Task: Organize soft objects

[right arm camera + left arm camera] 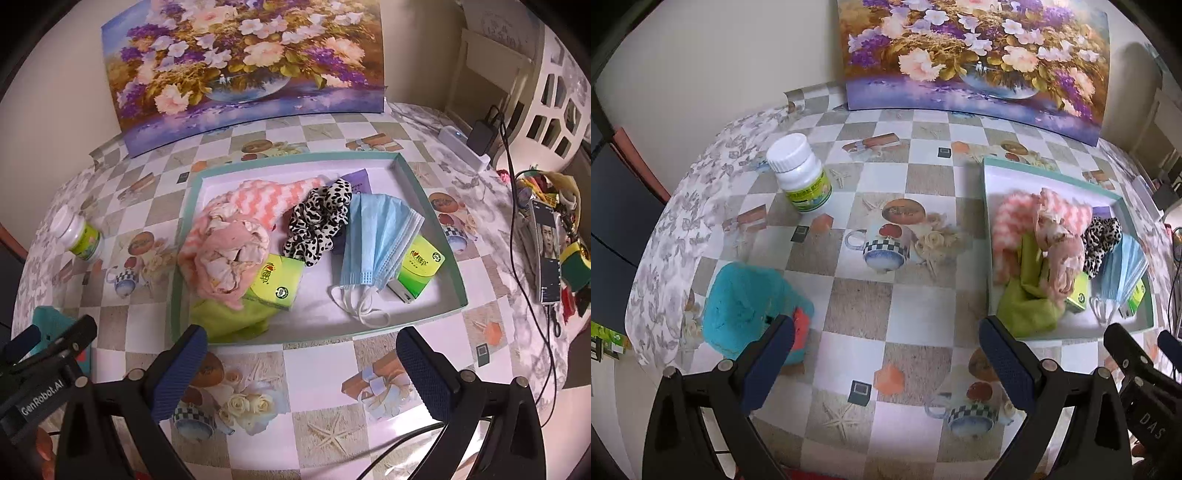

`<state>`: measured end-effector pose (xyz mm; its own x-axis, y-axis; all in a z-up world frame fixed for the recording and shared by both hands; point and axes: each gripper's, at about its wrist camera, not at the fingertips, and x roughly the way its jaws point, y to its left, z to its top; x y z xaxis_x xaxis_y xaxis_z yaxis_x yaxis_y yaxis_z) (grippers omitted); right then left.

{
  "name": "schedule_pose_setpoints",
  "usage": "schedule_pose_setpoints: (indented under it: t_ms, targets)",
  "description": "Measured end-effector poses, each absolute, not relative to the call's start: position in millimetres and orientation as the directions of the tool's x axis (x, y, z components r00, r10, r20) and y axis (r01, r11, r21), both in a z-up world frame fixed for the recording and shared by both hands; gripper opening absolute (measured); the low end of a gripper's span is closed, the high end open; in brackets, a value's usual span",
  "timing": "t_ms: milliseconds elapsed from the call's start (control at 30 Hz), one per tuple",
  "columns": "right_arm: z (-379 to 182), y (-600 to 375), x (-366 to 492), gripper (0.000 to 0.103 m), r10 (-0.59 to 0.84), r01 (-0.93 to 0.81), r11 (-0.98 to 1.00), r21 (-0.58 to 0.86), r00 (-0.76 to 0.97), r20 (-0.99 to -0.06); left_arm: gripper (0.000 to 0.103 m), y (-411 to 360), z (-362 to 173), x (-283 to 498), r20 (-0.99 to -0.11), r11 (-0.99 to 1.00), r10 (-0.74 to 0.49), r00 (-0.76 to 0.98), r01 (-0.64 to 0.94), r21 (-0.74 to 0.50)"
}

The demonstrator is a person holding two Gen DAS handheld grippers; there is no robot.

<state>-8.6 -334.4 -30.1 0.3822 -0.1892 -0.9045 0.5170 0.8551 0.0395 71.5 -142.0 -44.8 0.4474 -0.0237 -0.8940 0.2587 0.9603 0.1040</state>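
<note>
Writing: "GenRobot.AI" runs along my left tongs' body at 8 o'clock in the right wrist view; "DAS" shows on my right tongs' body at 4 o'clock in the left wrist view. The print on the green tissue packs (279,282) is too small for me to read.
My left tongs (886,363): spread wide, gripping nothing; the teal plush toy (750,310) lies at 9 o'clock, just beside my left pad.
My right tongs (301,371): spread wide, gripping nothing, above the checkered desk (321,363) just short of the tray's near rim.
Tray (448,236): at 12 o'clock from my right tongs, teal-rimmed, white inside.
Soft things in the tray: pink zigzag cloth (266,201), crumpled pink fabric (229,260) on top of it, lime cloth (229,319) at the near left corner, leopard scrunchie (317,221) in the middle, blue face masks (376,240) to its right.
White bottle (798,171): upright at 11 o'clock from my left tongs, green label, unreadable.
Flower painting (243,62): leaning on the wall at 12 o'clock.
Phone (548,251): at 3 o'clock, screen lit.
</note>
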Motion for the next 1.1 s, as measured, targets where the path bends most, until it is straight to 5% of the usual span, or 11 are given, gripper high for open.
schedule_pose_setpoints:
  t_ms: [1100]
  targets:
    - [-34.7,-323.0,1.9,0.103,-0.211,0.47,0.883,-0.019,0.359,-0.909,0.1,-122.9,-43.1,70.9,-0.903,0.966,-0.007,0.431,0.237,0.105]
